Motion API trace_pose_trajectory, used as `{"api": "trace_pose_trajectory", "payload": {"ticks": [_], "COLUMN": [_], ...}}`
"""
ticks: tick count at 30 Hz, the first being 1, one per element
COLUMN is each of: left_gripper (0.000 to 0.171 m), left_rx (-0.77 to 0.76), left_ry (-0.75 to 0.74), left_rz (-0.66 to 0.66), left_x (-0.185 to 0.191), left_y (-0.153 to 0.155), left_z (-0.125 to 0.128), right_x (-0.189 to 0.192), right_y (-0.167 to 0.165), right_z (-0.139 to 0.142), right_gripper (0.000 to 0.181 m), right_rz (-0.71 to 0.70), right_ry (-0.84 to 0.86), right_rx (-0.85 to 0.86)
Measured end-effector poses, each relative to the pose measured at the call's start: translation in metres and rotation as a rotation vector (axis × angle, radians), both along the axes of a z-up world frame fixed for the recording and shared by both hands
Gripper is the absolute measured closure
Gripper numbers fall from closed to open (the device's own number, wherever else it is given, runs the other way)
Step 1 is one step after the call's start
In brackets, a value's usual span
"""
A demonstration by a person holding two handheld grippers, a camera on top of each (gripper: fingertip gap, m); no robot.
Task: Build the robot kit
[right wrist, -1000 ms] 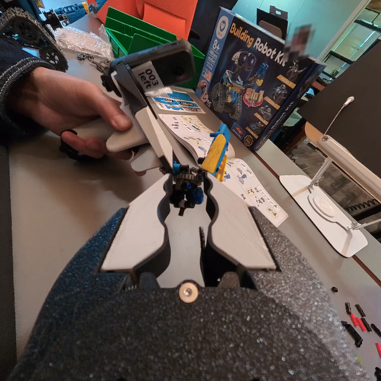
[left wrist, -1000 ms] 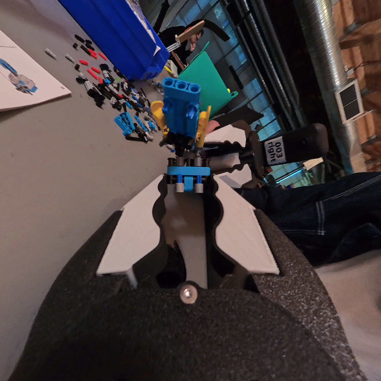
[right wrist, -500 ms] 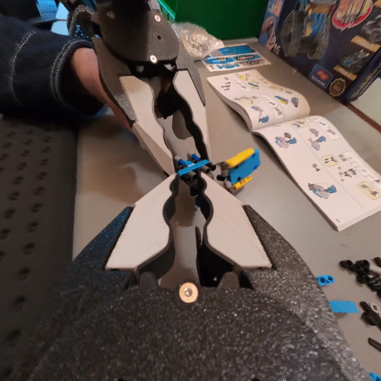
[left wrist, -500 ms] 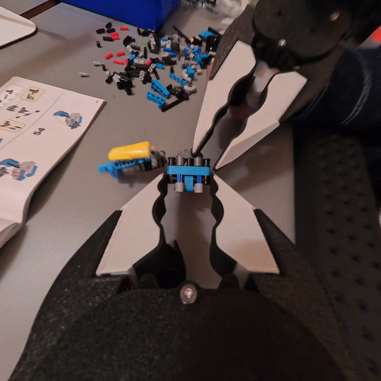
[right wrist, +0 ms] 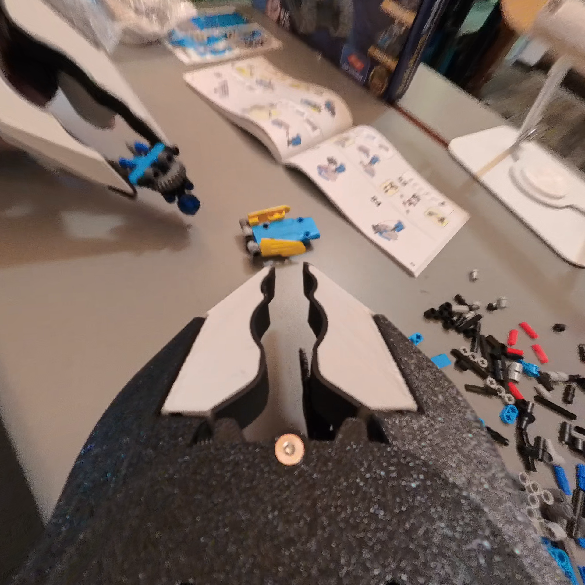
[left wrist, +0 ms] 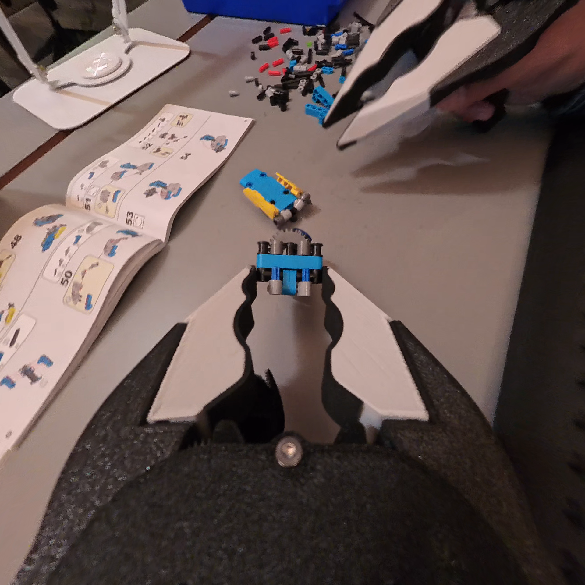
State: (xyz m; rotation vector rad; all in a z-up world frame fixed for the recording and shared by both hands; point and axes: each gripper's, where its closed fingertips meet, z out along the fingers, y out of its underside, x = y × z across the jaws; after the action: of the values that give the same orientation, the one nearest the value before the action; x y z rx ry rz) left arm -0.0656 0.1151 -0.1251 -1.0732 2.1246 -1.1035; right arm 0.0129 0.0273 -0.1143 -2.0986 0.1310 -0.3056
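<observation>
Blue-and-yellow block assembly (left wrist: 274, 196) down on the tabletop (left wrist: 411, 253), both hand-held grippers clear of it!

Left hand-held gripper (left wrist: 289, 273), centre of its frame, stays clamped on the small blue beam piece with grey and black pins (left wrist: 289, 269). A second ago the two sub-assemblies were joined in mid-air between the grippers; now they're split, and the bigger part lies on its side just beyond the left's tips. Right hand-held gripper (right wrist: 288, 269) has let go: jaws slightly apart, empty, tips just short of the fallen assembly (right wrist: 280, 234). Outward: open instruction booklet (left wrist: 104, 228) at left, loose parts pile (left wrist: 300, 69) at upper right, white stand base (left wrist: 101, 72) upper left.
</observation>
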Motion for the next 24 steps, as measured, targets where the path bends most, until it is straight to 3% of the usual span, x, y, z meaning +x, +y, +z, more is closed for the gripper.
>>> {"api": "trace_pose_trajectory", "payload": {"ticks": [3, 5, 8, 10, 14, 16, 20, 21, 24], "left_gripper": [0.131, 0.131, 0.131, 0.13, 0.131, 0.131, 0.131, 0.131, 0.131], "left_rx": [0.062, 0.097, 0.139, 0.146, 0.128, 0.125, 0.143, 0.141, 0.13], "left_ry": [0.009, 0.015, 0.025, 0.031, 0.053, 0.067, 0.089, 0.09, 0.096], "left_rz": [0.071, 0.092, 0.107, 0.117, 0.143, 0.152, 0.159, 0.16, 0.163], "left_x": [-0.004, -0.006, -0.006, -0.006, -0.006, -0.006, -0.008, -0.008, -0.008], "left_y": [0.01, 0.011, 0.012, 0.014, 0.017, 0.019, 0.019, 0.019, 0.02], "left_z": [-0.012, -0.017, -0.023, -0.024, -0.026, -0.028, -0.033, -0.033, -0.033], "right_x": [-0.024, -0.039, -0.029, -0.029, -0.024, -0.022, -0.023, -0.022, -0.018], "right_y": [0.004, 0.005, -0.001, -0.005, -0.012, -0.014, -0.015, -0.016, -0.014], "right_z": [0.02, 0.008, 0.018, 0.031, 0.01, -0.003, -0.026, -0.034, -0.009], "right_gripper": [0.167, 0.158, 0.158, 0.158, 0.159, 0.145, 0.148, 0.142, 0.152], "right_rz": [0.017, 0.031, -0.06, -0.075, -0.109, -0.124, -0.119, -0.128, -0.149], "right_ry": [0.077, 0.155, -0.03, -0.054, 0.006, 0.032, 0.096, 0.111, 0.018], "right_rx": [0.121, 0.09, 0.092, 0.156, 0.075, 0.02, -0.079, -0.126, -0.027]}}
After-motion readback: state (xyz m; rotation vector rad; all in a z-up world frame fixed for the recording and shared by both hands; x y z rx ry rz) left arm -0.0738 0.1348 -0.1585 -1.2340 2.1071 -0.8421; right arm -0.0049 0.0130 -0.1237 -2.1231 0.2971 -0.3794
